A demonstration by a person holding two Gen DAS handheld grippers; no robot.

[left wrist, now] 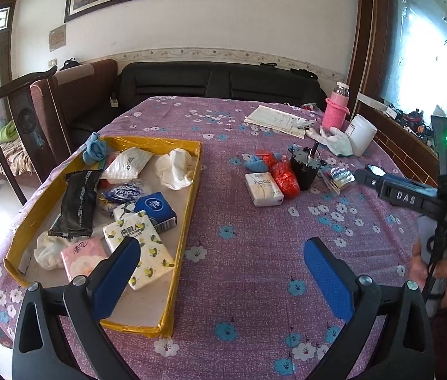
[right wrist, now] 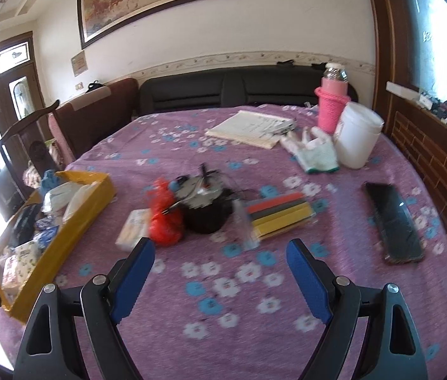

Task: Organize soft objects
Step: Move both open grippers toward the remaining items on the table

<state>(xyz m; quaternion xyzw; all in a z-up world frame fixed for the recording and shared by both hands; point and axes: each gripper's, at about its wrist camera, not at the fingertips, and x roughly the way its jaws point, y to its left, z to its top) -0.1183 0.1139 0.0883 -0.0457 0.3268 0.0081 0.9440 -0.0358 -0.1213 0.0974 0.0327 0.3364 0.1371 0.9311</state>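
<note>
A yellow-rimmed tray (left wrist: 188,196) on the purple flowered table holds several tissue packs, white cloths and a blue cloth; it also shows at the left of the right wrist view (right wrist: 65,237). My left gripper (left wrist: 223,256) is open and empty, its left finger over the tray's near right corner. Mid-table lie a white tissue pack (left wrist: 263,189), a red bag (left wrist: 285,175) and a blue cloth (left wrist: 255,162). My right gripper (right wrist: 220,258) is open and empty above the cloth, just short of the tissue pack (right wrist: 133,229) and red bag (right wrist: 163,218).
A black pot (right wrist: 206,212) stands beside the red bag, with coloured strips (right wrist: 278,215) in a clear bag next to it. A phone (right wrist: 392,221), white gloves (right wrist: 313,148), a white tub (right wrist: 357,134), a pink bottle (right wrist: 331,104) and a notebook (right wrist: 251,128) lie further back.
</note>
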